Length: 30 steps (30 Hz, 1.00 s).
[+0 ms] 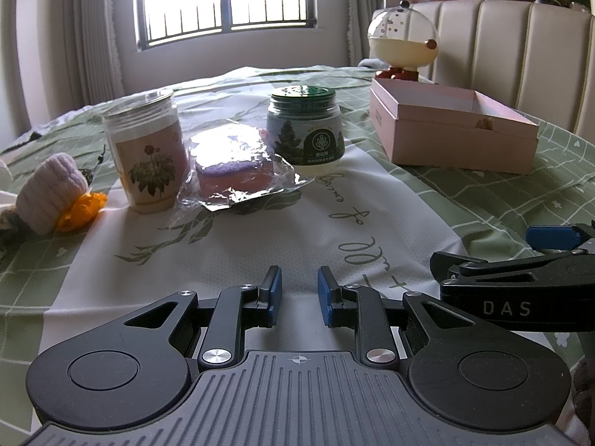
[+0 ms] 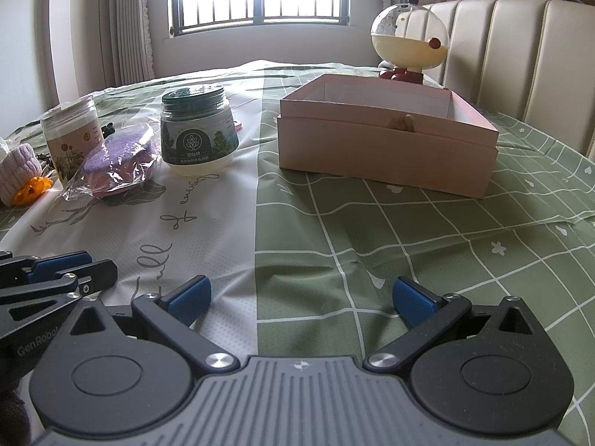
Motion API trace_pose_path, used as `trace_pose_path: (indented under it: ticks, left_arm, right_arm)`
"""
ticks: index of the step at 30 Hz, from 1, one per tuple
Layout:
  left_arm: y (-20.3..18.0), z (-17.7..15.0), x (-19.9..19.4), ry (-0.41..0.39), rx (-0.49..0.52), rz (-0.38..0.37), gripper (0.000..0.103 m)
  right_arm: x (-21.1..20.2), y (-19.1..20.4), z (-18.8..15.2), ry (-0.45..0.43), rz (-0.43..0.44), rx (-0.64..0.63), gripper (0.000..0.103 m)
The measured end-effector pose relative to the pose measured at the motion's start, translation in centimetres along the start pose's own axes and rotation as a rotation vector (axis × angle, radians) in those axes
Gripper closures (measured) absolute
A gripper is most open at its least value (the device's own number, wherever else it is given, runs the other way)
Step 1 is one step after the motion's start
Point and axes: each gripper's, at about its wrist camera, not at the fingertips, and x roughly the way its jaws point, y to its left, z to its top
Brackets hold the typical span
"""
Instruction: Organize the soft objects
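Note:
A pink and purple sponge in clear plastic wrap [image 1: 230, 171] lies on the table between two jars; it also shows in the right wrist view [image 2: 119, 163]. A pale knitted soft toy with an orange part [image 1: 55, 193] lies at the far left, also seen in the right wrist view [image 2: 18, 174]. An open pink box [image 1: 453, 126] stands at the right, closer in the right wrist view [image 2: 386, 148]. My left gripper [image 1: 299, 293] is open with a narrow gap and empty, low over the cloth. My right gripper [image 2: 301, 297] is wide open and empty, in front of the box.
A clear jar with a flower label [image 1: 148, 152] and a green-lidded jar [image 1: 305, 130] flank the sponge. A round dome-topped ornament [image 1: 403, 41] stands behind the box. A padded headboard [image 2: 520, 55] rises at the right. The green checked cloth [image 2: 409, 241] covers the surface.

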Motion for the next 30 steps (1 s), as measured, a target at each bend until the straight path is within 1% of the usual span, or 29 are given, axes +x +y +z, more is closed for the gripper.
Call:
trace_pose_path:
  ticks: [20,26,28,30]
  left_arm:
    - [-0.1,0.2,0.1,0.001,-0.005,-0.003,0.079]
    - [0.1,0.2,0.1,0.001,-0.02,-0.004,0.079]
    - [0.3,0.2,0.2,0.004,-0.027,-0.009,0.079]
    - [0.5,0.4,0.2,0.011,-0.044,-0.019,0.079]
  right_arm:
    - [0.0,0.0,0.1,0.005,-0.006,-0.005,0.0]
    - [0.0,-0.2,0.1,0.013,0.003,0.01,0.0]
    - [0.1,-0.3,0.4,0.032,0.009,0.017,0.0]
    - [0.3,-0.6,1.2,0.097,0.022,0.03,0.0]
